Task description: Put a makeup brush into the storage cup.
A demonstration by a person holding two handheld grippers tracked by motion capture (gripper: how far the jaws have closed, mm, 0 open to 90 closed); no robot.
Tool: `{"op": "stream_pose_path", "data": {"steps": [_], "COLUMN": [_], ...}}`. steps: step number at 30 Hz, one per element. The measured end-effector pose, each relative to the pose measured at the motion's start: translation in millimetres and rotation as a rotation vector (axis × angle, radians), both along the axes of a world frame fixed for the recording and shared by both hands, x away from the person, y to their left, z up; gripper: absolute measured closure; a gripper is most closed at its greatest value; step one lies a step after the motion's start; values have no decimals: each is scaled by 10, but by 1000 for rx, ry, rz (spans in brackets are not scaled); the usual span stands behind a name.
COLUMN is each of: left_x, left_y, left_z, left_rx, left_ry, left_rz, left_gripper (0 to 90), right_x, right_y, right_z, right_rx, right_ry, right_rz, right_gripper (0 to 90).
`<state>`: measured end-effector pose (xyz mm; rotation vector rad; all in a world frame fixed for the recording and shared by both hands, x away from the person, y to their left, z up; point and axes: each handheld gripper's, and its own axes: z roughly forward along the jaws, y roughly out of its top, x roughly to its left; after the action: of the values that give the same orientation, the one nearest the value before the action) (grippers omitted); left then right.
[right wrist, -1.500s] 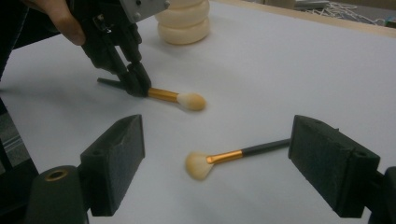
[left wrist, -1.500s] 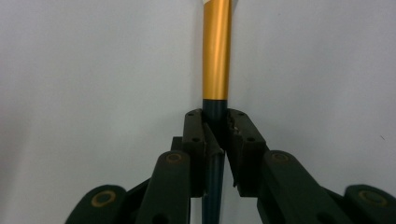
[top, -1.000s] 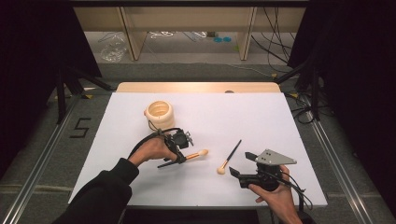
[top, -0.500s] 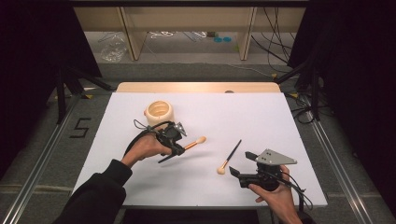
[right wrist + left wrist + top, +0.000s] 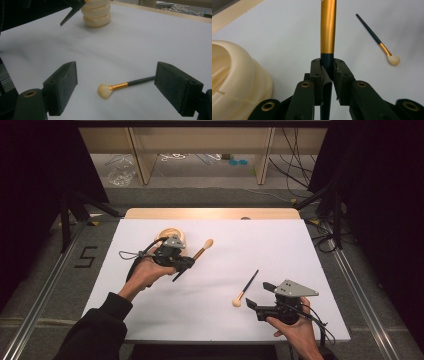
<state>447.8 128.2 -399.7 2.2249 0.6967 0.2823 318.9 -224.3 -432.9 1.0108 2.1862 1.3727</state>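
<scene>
Left tool (image 5: pixel 186 265): jaws nearly closed, clamped on dark handle of big brush (image 5: pixel 201 251); held above bench, just beside cup.
Big brush: gold ferrule (image 5: pixel 328 27) runs straight out from jaws in left gripper view; bristle head points up-right in high view, dark handle end sticks out below tool.
Cup (image 5: pixel 172 236): cream, ribbed, on bench at far left; partly behind left tool in high view; seen at lower left in left gripper view (image 5: pixel 234 75).
Right tool (image 5: pixel 252 303): jaws wide, nothing between pads; held low near front-right of bench.
Small brush (image 5: pixel 246 288): lies flat on bench, apart from both tools; bristles toward person, dark handle away; in right gripper view (image 5: pixel 120 87) it lies ahead of and between open jaws, not touched.
Bench (image 5: pixel 280 250): white top, wood strip at far edge.
</scene>
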Motion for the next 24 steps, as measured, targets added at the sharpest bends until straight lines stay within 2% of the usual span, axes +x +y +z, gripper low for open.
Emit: {"op": "stream_pose_path", "data": {"steps": [3, 4, 5, 7, 10, 13, 14, 15, 16, 17, 18, 20, 23, 24], "left_x": [12, 23, 23, 43, 61, 88, 95, 106, 119, 126, 137, 154, 171, 178], "left_y": [75, 123, 123, 172, 227, 271, 289, 310, 338, 355, 379, 419, 478, 497], "left_z": [48, 75, 75, 95, 122, 149, 163, 174, 189, 199, 211, 233, 258, 259], "left_rx": [-35, -52, -52, -90, -111, -167, -175, -183, -196, -202, -213, -236, -253, -255], "left_ry": [-11, -19, -19, -27, -51, -59, -68, -71, -76, -81, -82, -88, -92, -95], "left_rz": [30, 51, 51, 57, 80, 103, 114, 122, 130, 138, 146, 163, 183, 191], "left_gripper": [787, 787, 787, 787, 787, 787, 787, 787, 787, 786, 787, 787, 787, 787], "right_x": [0, -6, -6, -7, -4, -6, -2, 1, -5, -5, 2, -4, -4, 4], "right_y": [16, 5, 5, 8, 9, 7, 4, 18, 5, 5, 17, 4, 5, 15], "right_z": [-12, 3, 3, 0, -2, -1, -3, -13, 2, 1, -14, 0, 0, -14], "right_rx": [24, 4, 4, 6, 8, 5, 2, 25, 4, 4, 24, 5, 4, 20], "right_ry": [13, 16, 16, 16, 16, 16, 7, 13, 16, 17, 13, 18, 19, 7], "right_rz": [7, -1, -1, 2, 0, 2, 1, 6, -1, 0, 5, -4, -2, 3], "right_gripper": [194, 194, 194, 194, 194, 194, 195, 194, 195, 194, 194, 195, 194, 195]}}
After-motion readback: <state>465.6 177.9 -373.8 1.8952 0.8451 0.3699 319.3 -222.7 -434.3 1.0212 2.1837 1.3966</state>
